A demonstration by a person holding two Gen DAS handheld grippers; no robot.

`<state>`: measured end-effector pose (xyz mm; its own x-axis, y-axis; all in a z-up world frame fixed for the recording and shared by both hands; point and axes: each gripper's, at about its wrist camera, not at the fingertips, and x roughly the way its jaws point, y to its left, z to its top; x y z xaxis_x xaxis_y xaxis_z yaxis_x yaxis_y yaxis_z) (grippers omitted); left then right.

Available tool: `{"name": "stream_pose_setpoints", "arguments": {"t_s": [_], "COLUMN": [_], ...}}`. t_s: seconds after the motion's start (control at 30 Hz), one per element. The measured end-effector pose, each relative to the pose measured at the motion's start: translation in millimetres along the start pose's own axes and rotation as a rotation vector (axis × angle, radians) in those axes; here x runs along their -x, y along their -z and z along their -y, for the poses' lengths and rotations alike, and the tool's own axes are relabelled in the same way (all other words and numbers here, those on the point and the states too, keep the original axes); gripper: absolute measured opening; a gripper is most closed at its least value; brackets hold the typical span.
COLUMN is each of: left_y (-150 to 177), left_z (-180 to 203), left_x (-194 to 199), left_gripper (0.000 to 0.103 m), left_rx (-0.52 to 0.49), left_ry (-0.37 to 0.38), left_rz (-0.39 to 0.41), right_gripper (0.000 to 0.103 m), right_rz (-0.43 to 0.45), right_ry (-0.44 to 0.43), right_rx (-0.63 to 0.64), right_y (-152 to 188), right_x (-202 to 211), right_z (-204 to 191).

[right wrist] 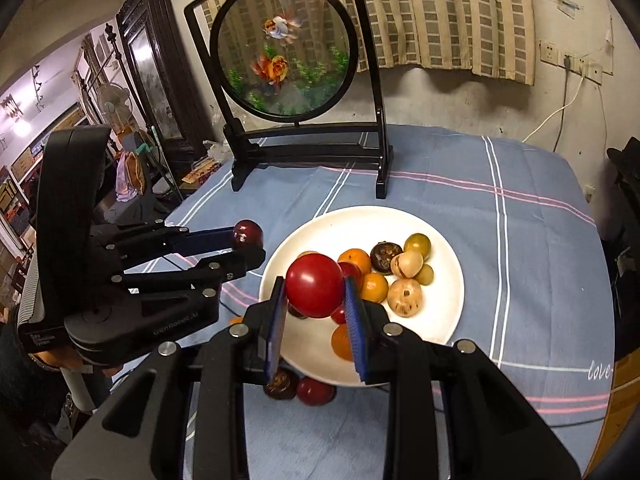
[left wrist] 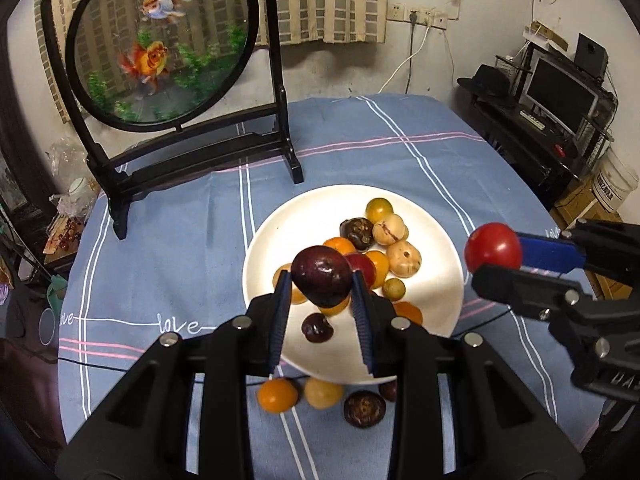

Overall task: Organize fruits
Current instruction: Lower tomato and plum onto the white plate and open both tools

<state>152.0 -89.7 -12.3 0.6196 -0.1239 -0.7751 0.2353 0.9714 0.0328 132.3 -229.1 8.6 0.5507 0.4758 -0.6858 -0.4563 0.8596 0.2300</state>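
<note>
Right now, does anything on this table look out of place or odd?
Yes: several fruits lie off the white plate, on the blue tablecloth by its near rim: an orange one, a yellow one and a dark brown one. Nothing looks spilled or damaged.

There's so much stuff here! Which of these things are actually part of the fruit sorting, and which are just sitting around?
Part of the job:
- dark plum in the left gripper
- red fruit in the right gripper
- white plate of fruit
- loose fruits on the cloth

Just lying about:
- goldfish screen
- black hat
- monitor
- white bucket
</note>
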Motion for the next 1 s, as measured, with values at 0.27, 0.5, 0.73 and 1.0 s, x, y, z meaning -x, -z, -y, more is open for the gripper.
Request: {"name": "stream_pose_setpoints", "arguments": {"t_s": [0.27, 0.5, 0.73, 1.0], "left_y": [-10.4, -13.5, -16.9, -19.6], "left_z": [-8.6, -15.6, -20.5, -19.7], "left_x": [-42.1, -77.9, -105.4, -130.8], "left_gripper": [0.030, 0.030, 0.031, 0.032], "left_rx": [0.008, 0.012, 0.014, 0.010], "left_ry": [-0.012, -0.025, -0.030, -0.040], "left_rz": [-0.051, -0.098, -0.136, -0.173], "right_gripper": [0.029, 0.029, 0.029, 0.031], "right_rz": [-0.044, -0.080, -0.103, -0.170], "right_ry": [0.006, 0.029, 0.033, 0.058], "right_rx": [-0.024, -0.027, -0.027, -0.026], "right_y": [-5.5, -8.0, -15.7, -21.3], "right_x": [-31.9, -59.7, -82.5, -117.4], "right_z": [18.5, 36.0, 48.1, 58.9]}}
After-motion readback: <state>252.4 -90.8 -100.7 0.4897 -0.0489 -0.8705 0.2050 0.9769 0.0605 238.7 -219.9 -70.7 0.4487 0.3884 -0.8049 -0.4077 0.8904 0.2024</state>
